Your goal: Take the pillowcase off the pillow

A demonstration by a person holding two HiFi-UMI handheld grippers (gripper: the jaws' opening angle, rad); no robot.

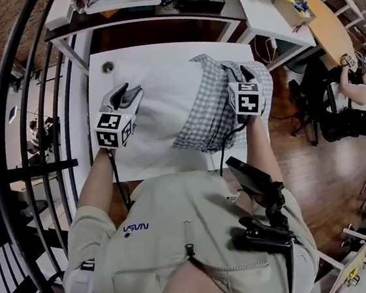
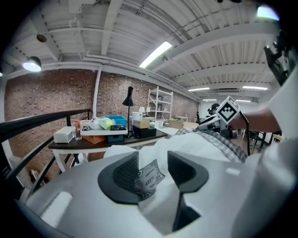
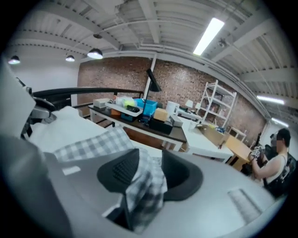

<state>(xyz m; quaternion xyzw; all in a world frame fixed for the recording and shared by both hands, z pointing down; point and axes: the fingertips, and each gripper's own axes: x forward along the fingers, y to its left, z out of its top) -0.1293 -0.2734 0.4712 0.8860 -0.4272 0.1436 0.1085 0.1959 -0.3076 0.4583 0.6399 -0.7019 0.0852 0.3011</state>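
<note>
- Two grippers hang over a white table (image 1: 96, 83) beside a black railing (image 1: 34, 169). A cluttered desk (image 1: 155, 17) and a brick wall (image 3: 186, 88) lie beyond.
- Left gripper (image 2: 153, 167): jaws apart, the white pillow (image 1: 165, 105)'s label (image 2: 148, 179) loose between them.
- Right gripper (image 3: 148, 173): jaws apart, the checked pillowcase (image 1: 209, 116) draped between them and covering the pillow's right end.

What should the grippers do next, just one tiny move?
Probably shut the right gripper on the checked pillowcase: the cloth hangs loose between its open jaws, and the case still covers the right end of the white pillow.
</note>
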